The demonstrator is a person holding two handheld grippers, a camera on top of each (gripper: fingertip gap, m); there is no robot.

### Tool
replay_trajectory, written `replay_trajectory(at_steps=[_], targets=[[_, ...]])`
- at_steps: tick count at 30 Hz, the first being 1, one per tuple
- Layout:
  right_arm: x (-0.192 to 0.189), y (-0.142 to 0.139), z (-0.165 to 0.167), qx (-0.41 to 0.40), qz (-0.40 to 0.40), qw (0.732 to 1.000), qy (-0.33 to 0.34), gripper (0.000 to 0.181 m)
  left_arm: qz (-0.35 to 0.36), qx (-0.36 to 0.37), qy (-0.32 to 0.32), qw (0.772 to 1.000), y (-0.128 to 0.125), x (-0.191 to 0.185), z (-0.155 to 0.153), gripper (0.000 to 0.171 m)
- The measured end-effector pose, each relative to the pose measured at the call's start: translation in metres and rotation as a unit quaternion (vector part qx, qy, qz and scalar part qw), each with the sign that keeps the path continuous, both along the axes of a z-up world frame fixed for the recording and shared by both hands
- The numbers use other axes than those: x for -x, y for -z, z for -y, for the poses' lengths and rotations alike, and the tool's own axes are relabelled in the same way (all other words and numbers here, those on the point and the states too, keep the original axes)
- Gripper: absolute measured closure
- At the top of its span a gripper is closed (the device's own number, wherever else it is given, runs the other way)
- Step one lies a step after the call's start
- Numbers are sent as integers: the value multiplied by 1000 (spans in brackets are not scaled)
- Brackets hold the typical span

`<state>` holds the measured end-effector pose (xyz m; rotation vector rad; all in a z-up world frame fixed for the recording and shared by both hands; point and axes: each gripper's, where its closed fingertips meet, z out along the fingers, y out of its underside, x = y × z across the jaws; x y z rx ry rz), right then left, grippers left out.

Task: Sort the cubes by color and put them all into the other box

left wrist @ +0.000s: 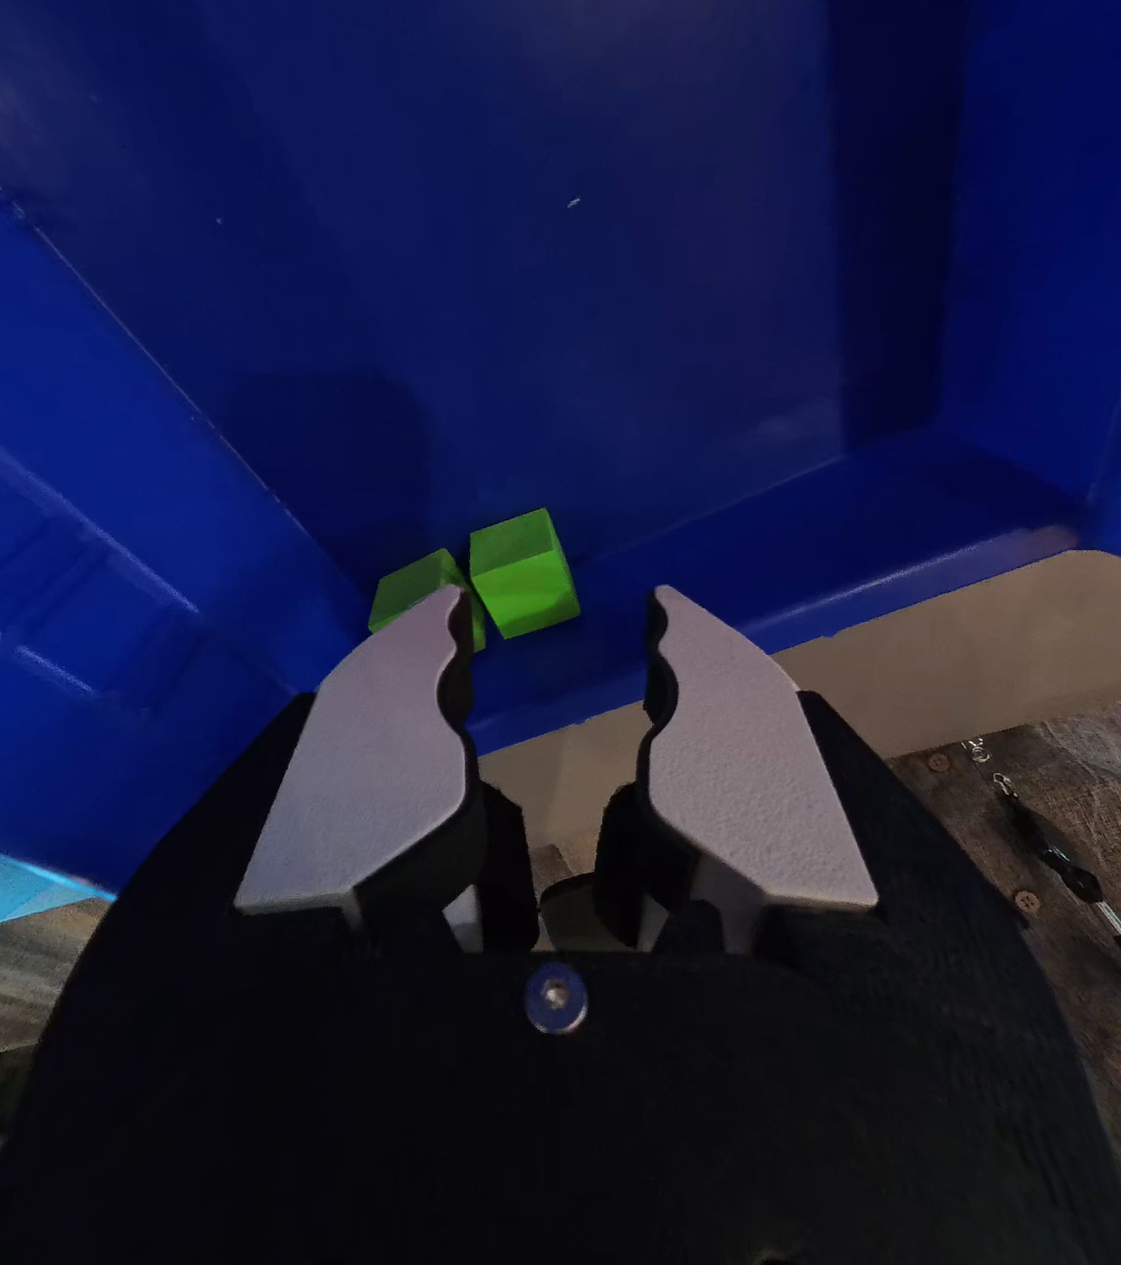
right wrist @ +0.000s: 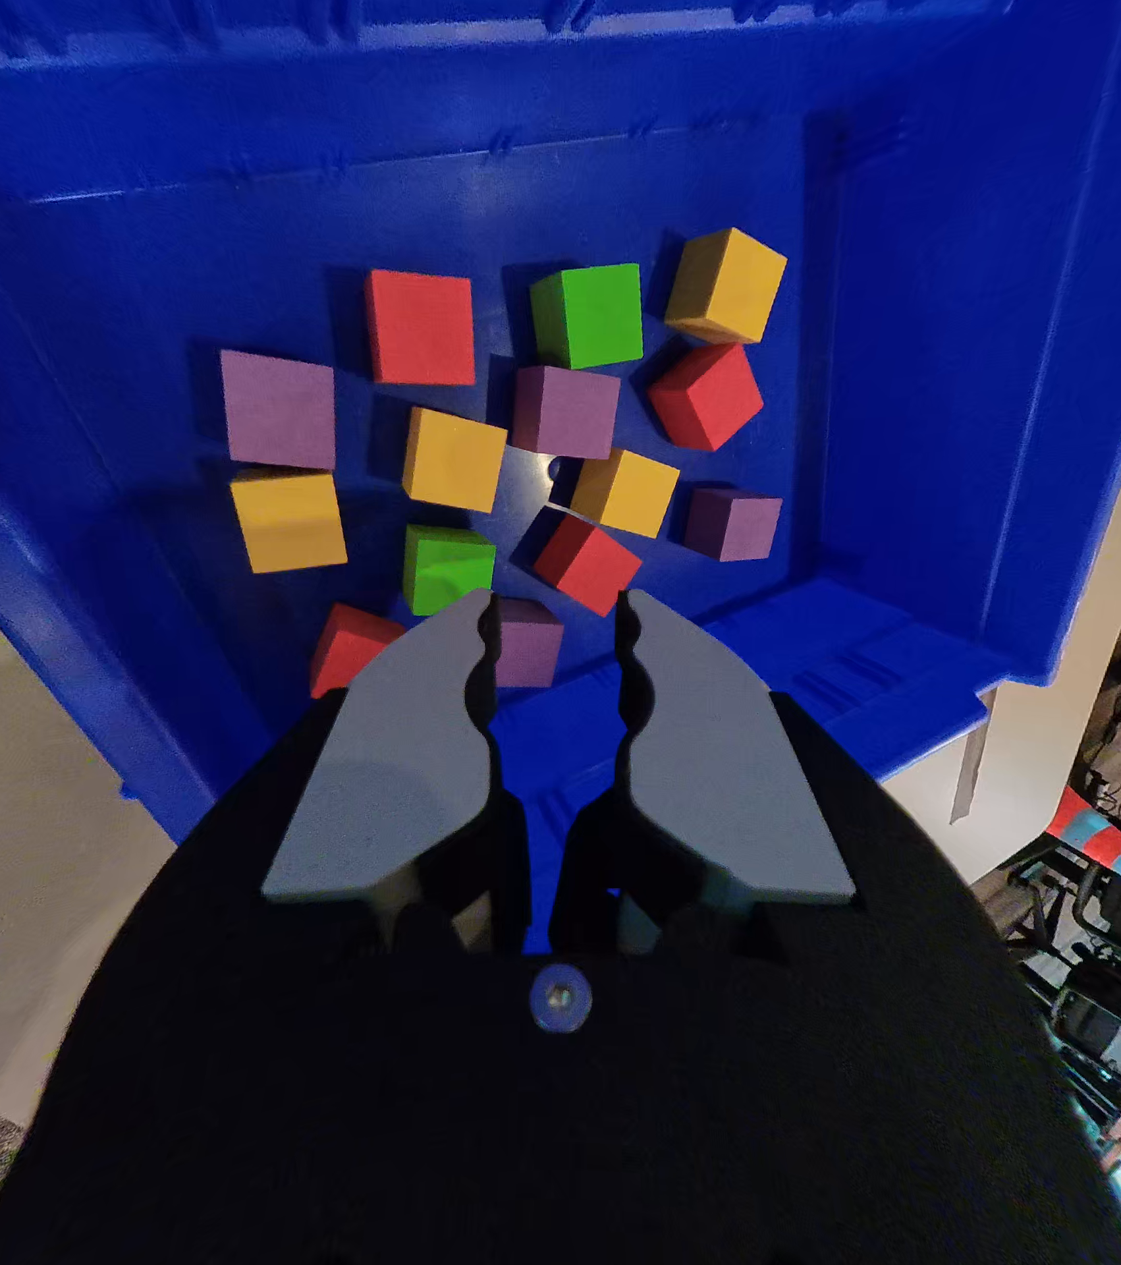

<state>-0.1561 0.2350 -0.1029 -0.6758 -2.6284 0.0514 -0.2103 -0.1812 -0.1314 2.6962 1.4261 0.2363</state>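
In the left wrist view my left gripper [left wrist: 554, 602] is open and empty over the near rim of a blue bin [left wrist: 544, 308]. Two green cubes lie in the bin's near corner: one [left wrist: 522, 575] just beyond the gap between my fingers, the other [left wrist: 415, 592] partly hidden behind the left fingertip. In the right wrist view my right gripper [right wrist: 554, 606] is open and empty above another blue bin [right wrist: 920, 342] holding several red, yellow, purple and green cubes. A purple cube [right wrist: 527, 647] and a red cube [right wrist: 586, 563] lie nearest the fingertips.
A pale tabletop [left wrist: 886, 636] runs under the bin, with a wood-grain floor [left wrist: 1057, 855] beyond its edge. In the right wrist view the table [right wrist: 17, 787] shows at the left, and chairs and clutter [right wrist: 1105, 890] stand at the right.
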Motion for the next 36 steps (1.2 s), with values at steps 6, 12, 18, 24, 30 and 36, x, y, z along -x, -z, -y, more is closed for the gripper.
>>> replay_trajectory(at_steps=[6,12,18,24,30,36], targets=[[1,-2,6,0,-6,1000,-10,150,13,1,-5,1000,8,-3,2,123],[1,-7,6,-6,-14,1000,-14,150,16,4,-11,1000,20,-3,4,126],[1,-10,9,-8,-20,1000,-20,151,-9,-10,-9,1000,21,5,5,141],[7,-25,19,1,-66,998,-19,150,-30,-240,-15,970,-26,13,-46,142],[10,-70,85,199,-205,956,-64,144,55,-604,-31,795,-119,-8,-89,142],[-6,-112,222,368,-243,879,-182,140,115,-699,32,705,-162,-52,-110,142]])
